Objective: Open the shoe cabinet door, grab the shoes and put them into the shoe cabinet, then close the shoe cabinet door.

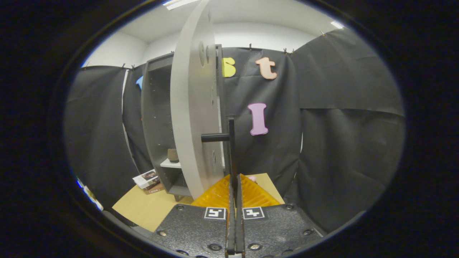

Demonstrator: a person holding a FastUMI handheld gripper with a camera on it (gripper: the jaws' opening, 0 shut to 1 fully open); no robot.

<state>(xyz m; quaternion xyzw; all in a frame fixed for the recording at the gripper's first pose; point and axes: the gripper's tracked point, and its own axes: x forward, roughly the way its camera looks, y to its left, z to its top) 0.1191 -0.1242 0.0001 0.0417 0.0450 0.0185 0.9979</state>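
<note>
Shoe cabinet door point(192, 118), a pale, flat panel, stands swung wide on the dark grey shoe cabinet point(157, 118), its edge turned toward the camera and its dark bar handle point(231, 143) rising straight ahead of the gripper point(235, 211). The gripper's fingers are pressed together on the lower end of the handle bar, which runs down between them; a short peg point(215, 137) ties the bar to the door face. The door looks like a stiff board that turns easily on its hinges and is not fragile, and the slim handle appears the natural place to hold it, though its smooth finish could let a light grip slide. Inside the cabinet, beyond the door, a small brownish object point(173, 155) sits on a white shelf point(170, 164); whether it is a shoe cannot be told. A tan floor mat point(143, 208) lies under the cabinet, with a stack of magazines point(147, 179) just beside its foot.
</note>
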